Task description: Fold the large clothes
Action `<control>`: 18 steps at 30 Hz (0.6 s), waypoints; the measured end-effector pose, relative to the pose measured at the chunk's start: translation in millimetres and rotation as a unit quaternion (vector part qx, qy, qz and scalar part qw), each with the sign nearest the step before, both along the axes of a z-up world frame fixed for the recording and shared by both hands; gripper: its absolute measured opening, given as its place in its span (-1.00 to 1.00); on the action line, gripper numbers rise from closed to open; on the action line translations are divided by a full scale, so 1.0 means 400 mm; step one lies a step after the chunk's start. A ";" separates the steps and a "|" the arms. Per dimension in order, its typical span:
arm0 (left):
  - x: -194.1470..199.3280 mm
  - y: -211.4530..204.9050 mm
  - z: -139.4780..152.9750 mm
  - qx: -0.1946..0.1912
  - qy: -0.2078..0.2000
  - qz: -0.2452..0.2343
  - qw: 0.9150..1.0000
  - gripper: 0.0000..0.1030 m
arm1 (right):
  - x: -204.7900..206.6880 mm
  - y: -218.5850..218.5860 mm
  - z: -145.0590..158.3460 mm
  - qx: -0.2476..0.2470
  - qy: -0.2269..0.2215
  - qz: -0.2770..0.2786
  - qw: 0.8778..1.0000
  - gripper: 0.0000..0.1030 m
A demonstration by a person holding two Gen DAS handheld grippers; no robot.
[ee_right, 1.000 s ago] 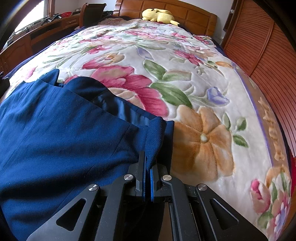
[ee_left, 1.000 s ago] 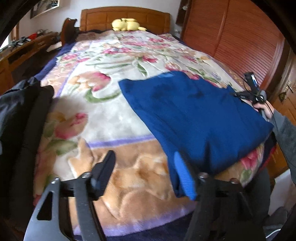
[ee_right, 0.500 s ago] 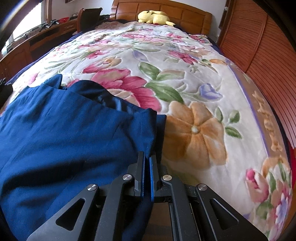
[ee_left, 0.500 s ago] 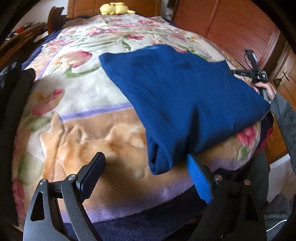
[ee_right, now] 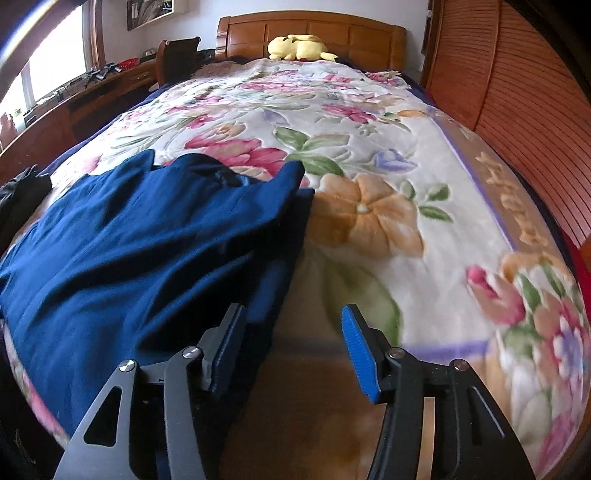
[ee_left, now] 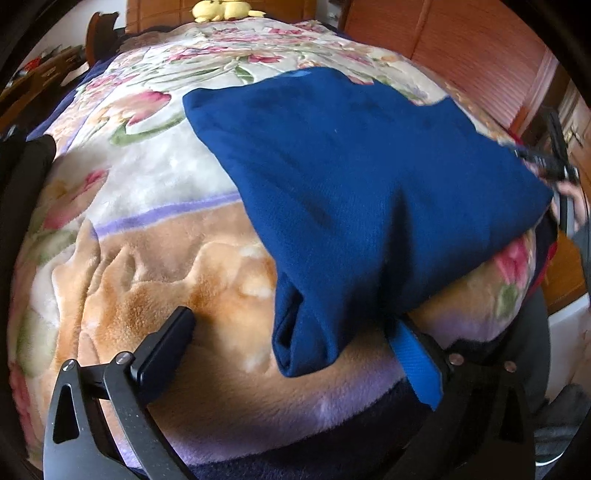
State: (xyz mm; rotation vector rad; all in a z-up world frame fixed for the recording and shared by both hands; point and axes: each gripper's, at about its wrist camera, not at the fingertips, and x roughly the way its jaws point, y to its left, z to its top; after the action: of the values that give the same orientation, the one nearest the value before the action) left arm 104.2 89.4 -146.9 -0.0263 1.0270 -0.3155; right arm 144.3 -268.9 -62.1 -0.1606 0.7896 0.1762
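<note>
With both sets of jaws opening, I've got nothing clamped on either side. My left gripper (ee_left: 291,343) is spread wide; the near corner of the blue garment (ee_left: 362,192) sits between its fingers but the pads aren't pressing on it, though the blue-padded finger (ee_left: 417,365) is right against the fabric edge. My right gripper (ee_right: 291,350) is partly spread, with bare blanket between the fingers; its left finger (ee_right: 225,350) sits just beside the garment's hanging edge, can't tell if it touches.

Garment is folded into a rough rectangle, lying flat at the foot end of the bed on the floral blanket (ee_right: 369,221), one edge draped over the bed's side. Far edge looks rumpled in the right wrist view, with darker lining showing.

Left wrist view catches the right gripper at the garment's far corner, blurred. Yellow plush toy (ee_right: 299,48) lies by the wooden headboard (ee_right: 310,33), well apart from the garment. Dark clothing (ee_right: 22,192) lies at the bed's left edge.
</note>
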 end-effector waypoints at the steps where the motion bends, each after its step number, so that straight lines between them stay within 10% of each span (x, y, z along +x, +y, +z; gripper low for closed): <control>1: 0.001 0.000 0.000 -0.001 -0.002 0.002 1.000 0.99 | -0.021 0.000 0.000 0.001 -0.004 0.000 1.000 0.09; 18: -0.049 0.039 0.085 -0.033 -0.041 0.043 0.998 0.88 | -0.303 0.070 0.072 0.028 -0.055 0.049 0.997 0.09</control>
State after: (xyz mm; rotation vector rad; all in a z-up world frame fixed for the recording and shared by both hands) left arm 84.7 104.8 -112.8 -0.1169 0.9319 -0.2702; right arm 23.0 -241.1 -33.1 -0.1557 0.6667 0.2795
